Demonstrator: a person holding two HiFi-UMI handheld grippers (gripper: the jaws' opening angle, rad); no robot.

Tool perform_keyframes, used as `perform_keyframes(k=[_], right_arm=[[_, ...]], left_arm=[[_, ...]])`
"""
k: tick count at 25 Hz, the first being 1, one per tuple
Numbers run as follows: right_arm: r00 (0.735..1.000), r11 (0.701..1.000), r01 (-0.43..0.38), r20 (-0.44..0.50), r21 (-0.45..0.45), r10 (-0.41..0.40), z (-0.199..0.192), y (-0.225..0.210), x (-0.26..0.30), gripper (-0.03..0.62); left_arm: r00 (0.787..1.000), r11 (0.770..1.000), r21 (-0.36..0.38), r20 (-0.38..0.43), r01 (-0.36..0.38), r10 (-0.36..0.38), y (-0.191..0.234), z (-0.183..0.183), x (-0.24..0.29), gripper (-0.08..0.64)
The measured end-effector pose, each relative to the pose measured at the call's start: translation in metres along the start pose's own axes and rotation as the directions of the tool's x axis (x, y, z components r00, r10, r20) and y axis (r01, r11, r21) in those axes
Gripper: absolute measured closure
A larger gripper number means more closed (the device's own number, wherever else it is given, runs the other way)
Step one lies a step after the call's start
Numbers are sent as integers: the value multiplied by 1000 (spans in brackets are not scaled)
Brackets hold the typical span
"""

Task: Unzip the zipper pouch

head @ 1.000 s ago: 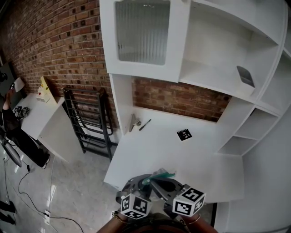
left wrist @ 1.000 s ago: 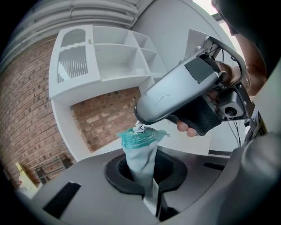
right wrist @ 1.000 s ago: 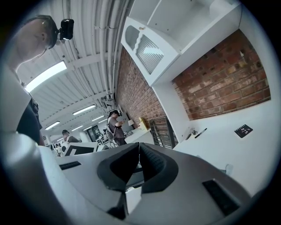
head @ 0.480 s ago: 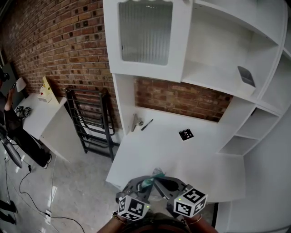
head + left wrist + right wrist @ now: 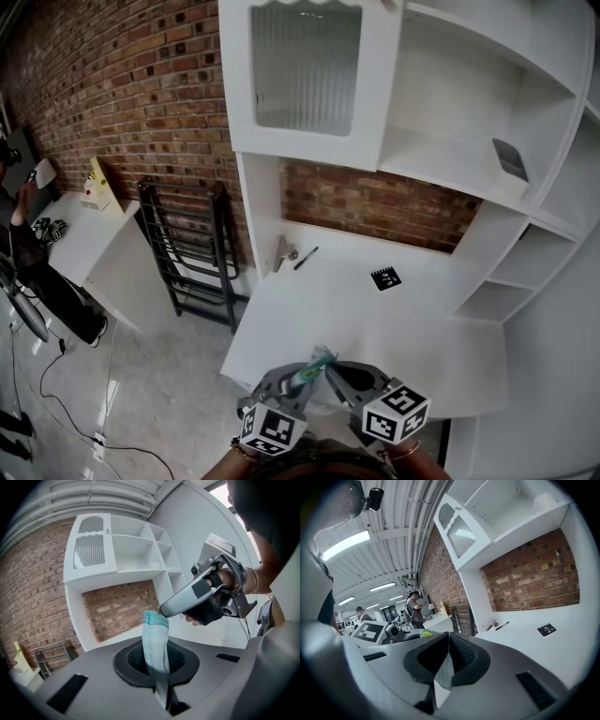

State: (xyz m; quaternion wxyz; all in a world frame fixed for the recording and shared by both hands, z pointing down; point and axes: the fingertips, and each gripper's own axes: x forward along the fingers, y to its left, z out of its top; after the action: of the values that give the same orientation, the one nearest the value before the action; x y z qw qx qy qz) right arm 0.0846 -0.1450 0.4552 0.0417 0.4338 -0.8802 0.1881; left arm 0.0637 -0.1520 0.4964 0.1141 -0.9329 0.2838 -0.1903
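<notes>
The zipper pouch (image 5: 317, 364) is pale blue with a teal edge and hangs in the air between both grippers, in front of the desk's near edge. In the left gripper view it rises as a narrow strip (image 5: 154, 639). My left gripper (image 5: 159, 677) is shut on its lower part. The right gripper (image 5: 206, 592) reaches in from the right, its tip beside the teal top edge. In the right gripper view my right gripper (image 5: 447, 660) is shut on a bit of pale pouch fabric (image 5: 444, 674). Which part of the pouch that is I cannot tell.
The white desk (image 5: 356, 319) carries a pen (image 5: 306, 258), a small metal item (image 5: 284, 253) and a black marker card (image 5: 382, 278). White shelves and a ribbed-glass cabinet door (image 5: 305, 66) rise above it. A black rack (image 5: 192, 248) stands left of the desk. People stand far off at the left.
Both grippers stay shut, close together at the bottom of the head view. The pouch's teal end has swung slightly left and shows narrower.
</notes>
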Motion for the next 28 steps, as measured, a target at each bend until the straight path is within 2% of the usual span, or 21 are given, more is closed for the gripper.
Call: perform_keyframes(k=[14, 28], right_arm=[[996, 996, 88, -10, -4, -88, -5, -20, -10, 588], [992, 992, 124, -16, -5, -124, -13, -23, -10, 588]], left_arm=[[999, 999, -17, 35, 29, -28, -10, 9, -8, 558], [999, 999, -31, 45, 32, -30, -13, 10, -18, 558]])
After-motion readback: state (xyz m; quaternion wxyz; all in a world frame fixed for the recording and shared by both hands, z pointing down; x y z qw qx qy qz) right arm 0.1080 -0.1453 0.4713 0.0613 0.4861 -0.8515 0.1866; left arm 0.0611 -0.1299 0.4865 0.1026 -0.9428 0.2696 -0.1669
